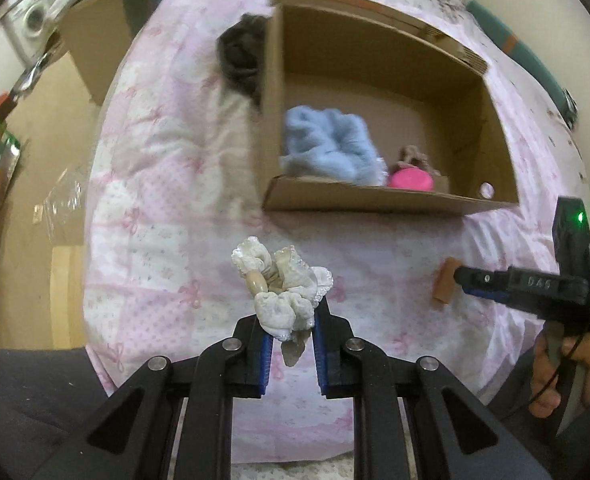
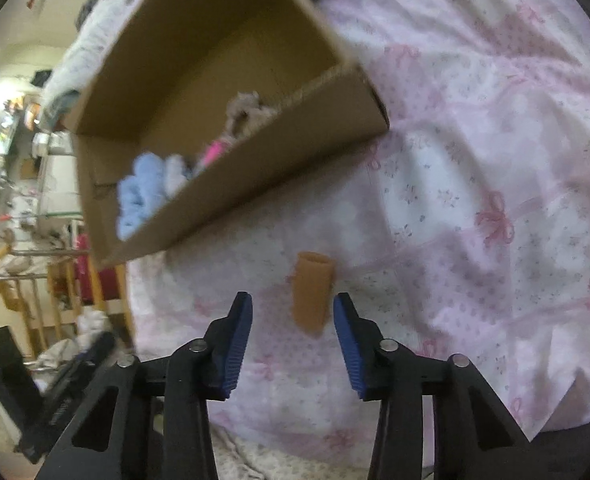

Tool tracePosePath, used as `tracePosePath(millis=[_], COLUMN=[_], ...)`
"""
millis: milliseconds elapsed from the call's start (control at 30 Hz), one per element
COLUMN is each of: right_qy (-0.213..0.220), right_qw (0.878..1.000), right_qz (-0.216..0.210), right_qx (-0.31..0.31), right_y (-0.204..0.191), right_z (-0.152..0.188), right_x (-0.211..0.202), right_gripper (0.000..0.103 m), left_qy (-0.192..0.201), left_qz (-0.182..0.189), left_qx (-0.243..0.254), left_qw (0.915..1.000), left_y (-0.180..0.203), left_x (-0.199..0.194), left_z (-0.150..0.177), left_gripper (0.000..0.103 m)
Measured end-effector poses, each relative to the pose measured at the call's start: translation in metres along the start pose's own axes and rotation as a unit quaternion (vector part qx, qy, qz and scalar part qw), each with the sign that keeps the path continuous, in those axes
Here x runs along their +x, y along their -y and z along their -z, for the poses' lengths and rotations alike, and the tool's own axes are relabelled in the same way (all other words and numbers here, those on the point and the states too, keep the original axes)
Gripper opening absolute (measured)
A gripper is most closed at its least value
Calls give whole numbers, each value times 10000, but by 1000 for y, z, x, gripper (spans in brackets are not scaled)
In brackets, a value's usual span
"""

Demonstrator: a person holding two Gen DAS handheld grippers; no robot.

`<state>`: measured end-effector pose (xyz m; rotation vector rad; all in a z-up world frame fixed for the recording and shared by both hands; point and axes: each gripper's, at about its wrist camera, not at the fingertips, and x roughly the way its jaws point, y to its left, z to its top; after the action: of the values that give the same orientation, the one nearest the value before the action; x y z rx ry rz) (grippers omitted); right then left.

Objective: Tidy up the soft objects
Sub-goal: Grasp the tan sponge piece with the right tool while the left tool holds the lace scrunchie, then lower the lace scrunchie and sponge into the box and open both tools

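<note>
My left gripper (image 1: 291,326) is shut on a white lacy scrunchie (image 1: 281,294) and holds it above the pink bedspread, in front of the cardboard box (image 1: 375,198). The box holds a fluffy light-blue cloth (image 1: 333,146), a pink round item (image 1: 411,180) and a beige knitted piece (image 1: 413,158). My right gripper (image 2: 293,314) is open, its jaws on either side of a small tan fabric tube (image 2: 313,294) lying on the bed. The tube (image 1: 445,282) and the right gripper (image 1: 461,276) also show in the left wrist view.
A dark grey garment (image 1: 241,58) lies against the box's left wall. The bed's left edge drops to a wooden floor with a cardboard sheet (image 1: 95,40). In the right wrist view the box (image 2: 255,184) stands just beyond the tube; cluttered racks are at the left.
</note>
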<state>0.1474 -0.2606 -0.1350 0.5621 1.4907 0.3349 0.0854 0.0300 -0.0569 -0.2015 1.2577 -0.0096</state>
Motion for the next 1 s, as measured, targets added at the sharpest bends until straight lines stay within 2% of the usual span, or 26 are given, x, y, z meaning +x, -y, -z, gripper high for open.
tracePosePath(millis=[133, 233, 267, 400, 533, 800, 933, 1000], right_qy=[-25, 12, 19, 101, 142, 358, 636, 859], right_qw=[9994, 9983, 9980, 9962, 9962, 9960, 9945, 9919], right_qz=[334, 571, 617, 801, 740, 471, 252, 182], right_qx=[-63, -106, -124, -324, -433, -672, -794, -917], right_y=[-8, -13, -14, -18, -20, -36, -45, -51], right_z=[1, 0, 0, 0, 5, 25, 34, 38], right_x=[20, 31, 34, 37, 30, -1, -25, -39], right_gripper=[43, 43, 40, 12, 11, 11, 11, 11], left_qy=[92, 153, 129, 65, 252, 283, 488, 570], left_qz=[14, 18, 67, 164, 44, -23, -147, -84], left_qx=[-653, -719, -726, -690, -572, -466, -285, -180], left_qw=[9978, 9973, 9973, 9975, 9980, 9985, 9983, 9982], left_y=[-24, -27, -27, -25, -20, -13, -5, -2], left_x=[5, 4, 4, 4, -2, -1, -9, -16], left_z=[-4, -8, -8, -4, -4, -2, -2, -3], left_gripper=[16, 16, 16, 16, 16, 16, 16, 16])
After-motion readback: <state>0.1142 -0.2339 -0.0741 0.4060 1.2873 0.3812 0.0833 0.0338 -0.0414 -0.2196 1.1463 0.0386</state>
